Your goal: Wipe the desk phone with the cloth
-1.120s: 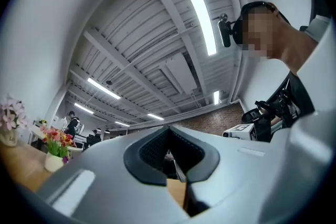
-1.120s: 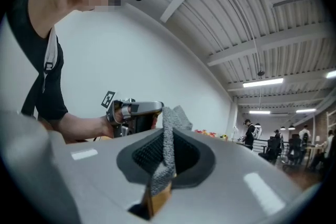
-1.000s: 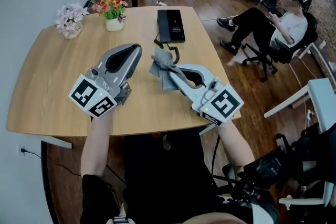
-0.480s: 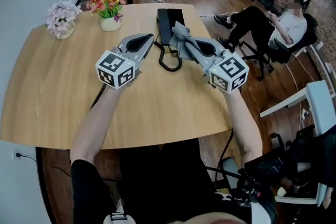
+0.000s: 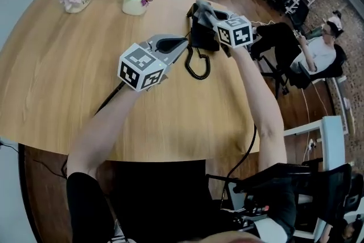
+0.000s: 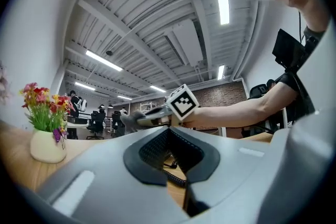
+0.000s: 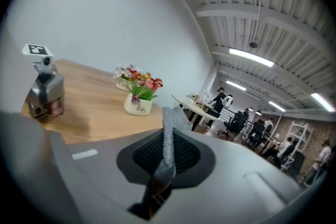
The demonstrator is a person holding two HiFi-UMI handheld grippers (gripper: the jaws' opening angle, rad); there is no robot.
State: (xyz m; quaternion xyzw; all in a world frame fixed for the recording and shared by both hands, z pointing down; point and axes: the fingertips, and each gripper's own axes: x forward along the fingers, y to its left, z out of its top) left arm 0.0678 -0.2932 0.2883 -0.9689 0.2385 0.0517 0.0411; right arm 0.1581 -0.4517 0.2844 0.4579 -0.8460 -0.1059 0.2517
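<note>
Gripped the cloth (image 7: 169, 128) in the right tongs (image 7: 165, 165), jaws clenched on a grey fold sticking up between them. Held those tongs over the far end of the phone (image 5: 200, 38), cloth at or just above its top; couldn't tell if touching. Had the left tongs (image 5: 181, 44) pressed together, nothing pinched, only coiled cord (image 5: 198, 65) and desk (image 5: 68, 77) visible through the gap in the pads. Parked them just beside the phone's near-left side, above the cord, apart from it. Found the phone black, lying flat toward the desk's far right edge, cord curling off its near end. Noted two flower pots (image 5: 135, 5) well apart to the left.

Judged the step as the start of the wipe: cloth at the phone, no stroke confirmed. Needed next, probably: lower the cloth flat onto the phone and drag along its length, with light pressure to avoid sliding it; possibly steady the body with the left tongs. Risked snagging the cord or nudging the handset off.
</note>
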